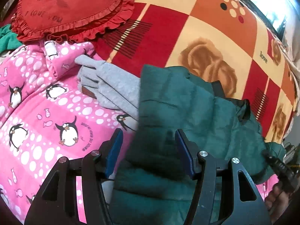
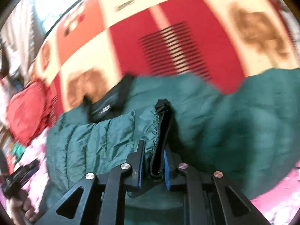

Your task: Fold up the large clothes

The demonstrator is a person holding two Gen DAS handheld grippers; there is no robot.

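Right wrist view shows your right gripper (image 2: pixel 154 164) clamped on the green jacket's (image 2: pixel 234 123) sleeve cuff (image 2: pixel 161 131), apparently to draw it across. Your left gripper (image 1: pixel 148 150) hovers spread above the jacket on the bed (image 1: pixel 215 28).

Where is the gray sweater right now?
In the left wrist view, the gray sweater lies left of center on the pink penguin blanket, tucked against the left edge of the green puffer jacket, below the red heart pillow.
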